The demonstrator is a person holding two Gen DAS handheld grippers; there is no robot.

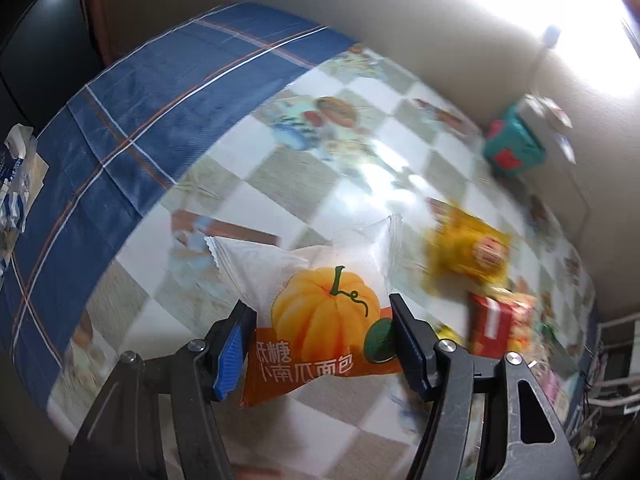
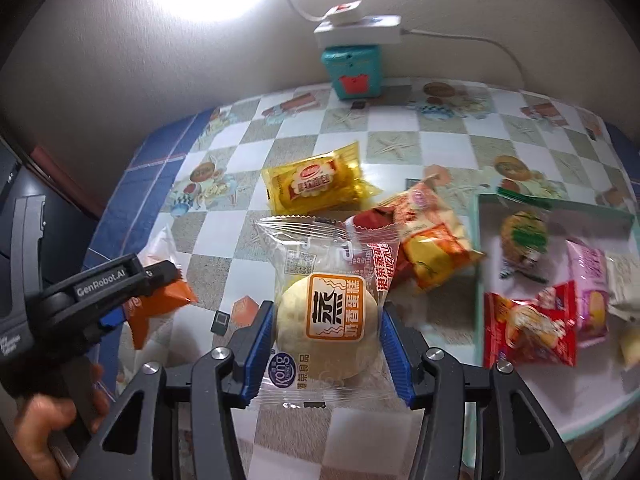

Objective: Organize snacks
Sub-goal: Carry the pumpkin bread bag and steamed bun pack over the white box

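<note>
My left gripper [image 1: 322, 344] is shut on a pumpkin bread packet [image 1: 316, 320], white and orange with a pumpkin picture, held above the table. It also shows at the left of the right wrist view [image 2: 160, 296]. My right gripper [image 2: 326, 344] is shut on a clear steamed cake packet [image 2: 324, 312] with a round pale cake inside. A yellow snack packet [image 2: 316, 184] and a red-orange packet [image 2: 424, 240] lie on the table beyond it. A light tray [image 2: 480, 264] at the right holds several snack packets.
The table has a checkered cloth [image 2: 400, 148] and a blue plaid part [image 1: 160, 100] at the left. A teal box [image 2: 356, 68] with a white power strip [image 2: 356, 28] on top stands against the back wall. A small dark chip [image 2: 221, 322] lies on the cloth.
</note>
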